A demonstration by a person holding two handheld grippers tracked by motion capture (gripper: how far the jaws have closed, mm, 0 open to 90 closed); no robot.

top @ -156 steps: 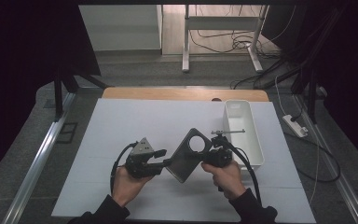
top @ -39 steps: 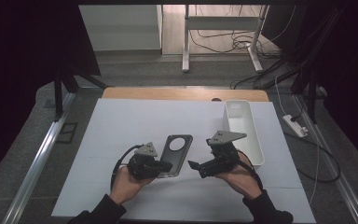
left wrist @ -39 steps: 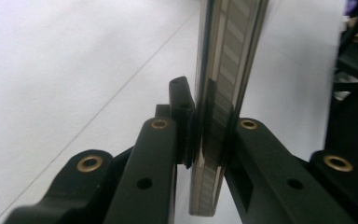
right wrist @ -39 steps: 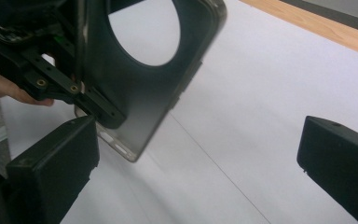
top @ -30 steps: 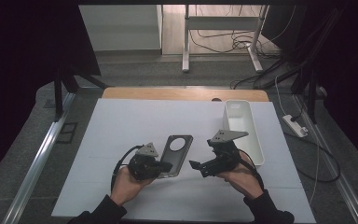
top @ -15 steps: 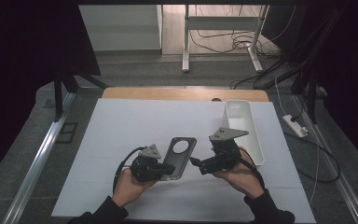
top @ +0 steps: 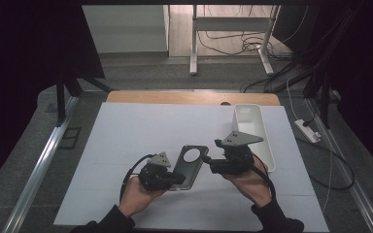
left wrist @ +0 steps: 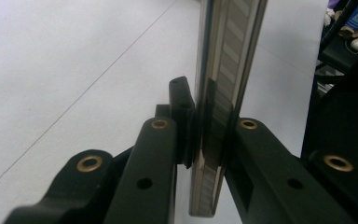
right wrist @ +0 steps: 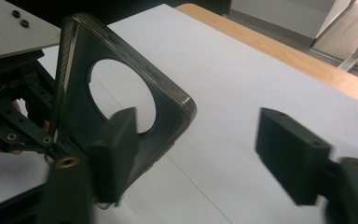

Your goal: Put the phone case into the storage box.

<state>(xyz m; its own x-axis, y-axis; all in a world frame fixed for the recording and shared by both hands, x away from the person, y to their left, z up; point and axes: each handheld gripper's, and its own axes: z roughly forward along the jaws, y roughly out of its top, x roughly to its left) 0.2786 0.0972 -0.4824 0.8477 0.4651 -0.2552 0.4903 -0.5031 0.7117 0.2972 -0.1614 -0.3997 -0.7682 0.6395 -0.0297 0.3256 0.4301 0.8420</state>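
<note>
A dark phone case with a large round cutout is held up off the white table, and my left gripper is shut on its lower end. In the left gripper view the case's edge stands upright, clamped between the two pads. My right gripper sits just right of the case, jaws apart and pointing at its side. Its jaws have just been closing. In the right gripper view the case lies beyond the blurred jaws of the right gripper, and the pads do not press on it. The left gripper shows behind the case.
A long white tray stands on the table just behind my right hand. The white table top stretches out behind the grippers. A wooden edge runs along the far side, with cables on the floor beyond.
My left gripper has shifted the case slightly right and stood it more upright. The right gripper has edged in toward the case, and its jaws now stand narrower.
</note>
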